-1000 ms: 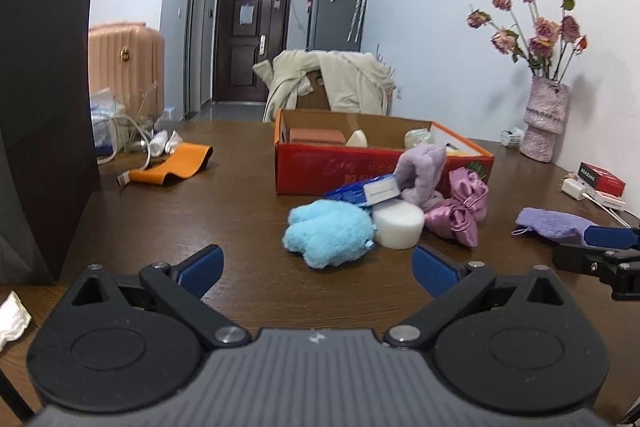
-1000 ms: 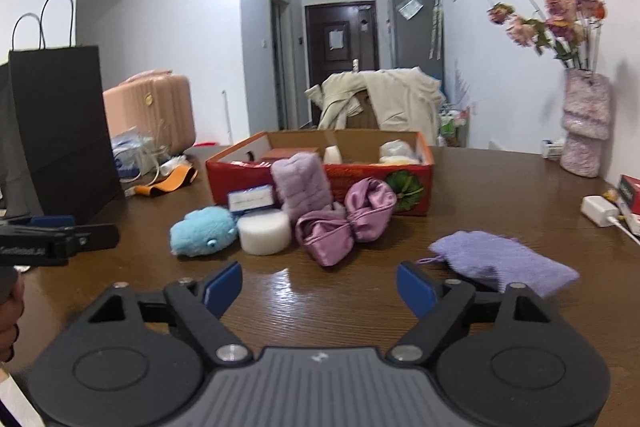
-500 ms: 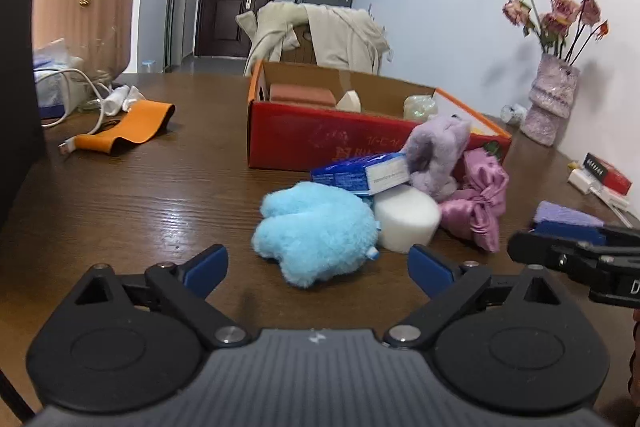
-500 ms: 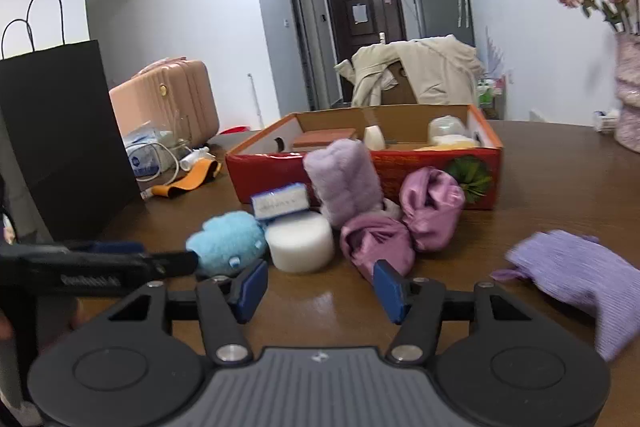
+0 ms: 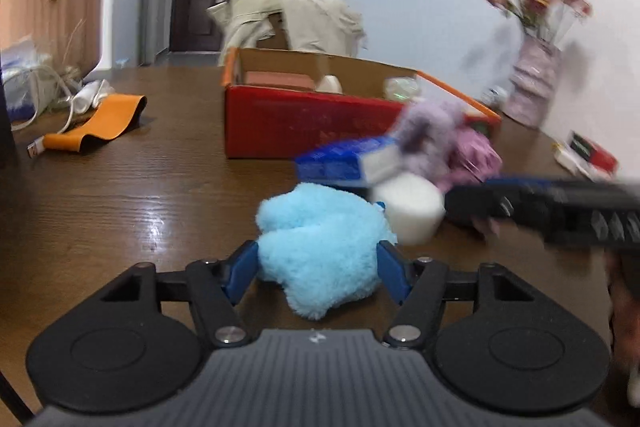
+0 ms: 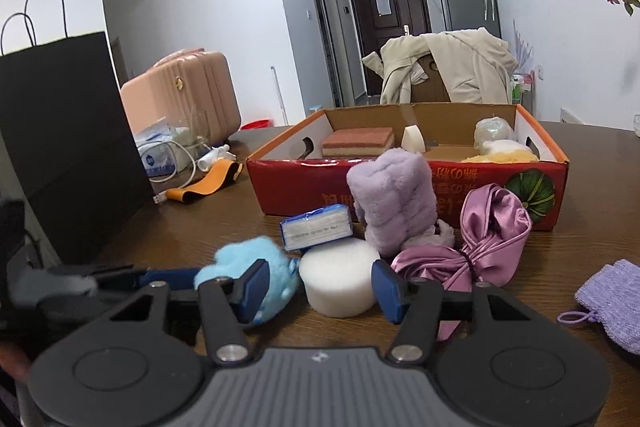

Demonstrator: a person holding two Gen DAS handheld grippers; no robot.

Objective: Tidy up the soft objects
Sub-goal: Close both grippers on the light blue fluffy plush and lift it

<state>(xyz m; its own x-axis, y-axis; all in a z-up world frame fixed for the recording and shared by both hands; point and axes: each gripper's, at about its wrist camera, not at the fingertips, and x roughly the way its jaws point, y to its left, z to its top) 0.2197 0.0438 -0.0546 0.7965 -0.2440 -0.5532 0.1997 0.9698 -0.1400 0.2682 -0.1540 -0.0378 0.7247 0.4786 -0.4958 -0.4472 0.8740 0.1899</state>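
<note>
My left gripper (image 5: 318,267) has moved up to the fluffy blue toy (image 5: 320,247) and its jaws just closed, squeezing it low in the middle of the frame. My right gripper (image 6: 320,285) sits around the white sponge (image 6: 338,281), pads not touching.

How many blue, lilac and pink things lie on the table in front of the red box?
Blue: 2 (fluffy toy, tissue pack)
Lilac: 2 (fluffy roll, knit mitt)
Pink: 1 (satin bundle)
Total: 5
</note>
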